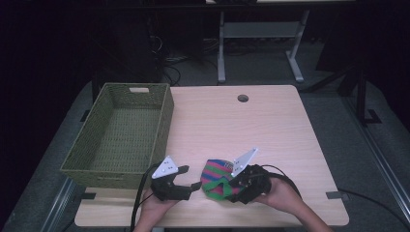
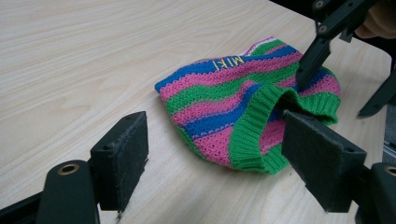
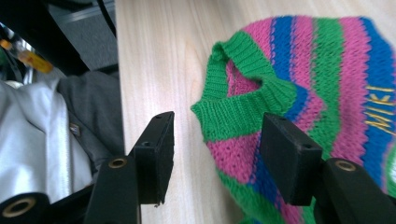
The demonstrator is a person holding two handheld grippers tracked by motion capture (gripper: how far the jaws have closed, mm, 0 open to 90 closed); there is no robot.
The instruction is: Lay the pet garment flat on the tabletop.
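Table: light wood, with a round hole near its far edge.

Basket: green woven, rectangular, on the left part of the table, with a slot handle in its far wall. No contents seen in the high view.

Hat: knitted, striped pink, blue and green, with a green ribbed cuff. It lies flat on the table near the front edge, right of the basket's near corner and between the two grippers. Yellow lettering "MIKI" sits on a blue stripe. In the left gripper view the hat shows its cuff opening facing the right gripper. In the right gripper view the hat has its cuff folded, part gaping, with pink knit inside.

Left gripper: held in the left hand at the front edge, just left of the hat. Fingers spread wide, nothing between them but bare table and the near edge of the hat. The right-hand finger sits close to the cuff; contact cannot be told.

Right gripper: held in the right hand, at the hat's right side. Fingers wide apart, gripping nothing. One finger is over the pink and green knit, the other over bare table beside the cuff. In the left gripper view one finger of the right gripper comes down at the cuff opening.

A grey garment shows past the table edge in the right gripper view.
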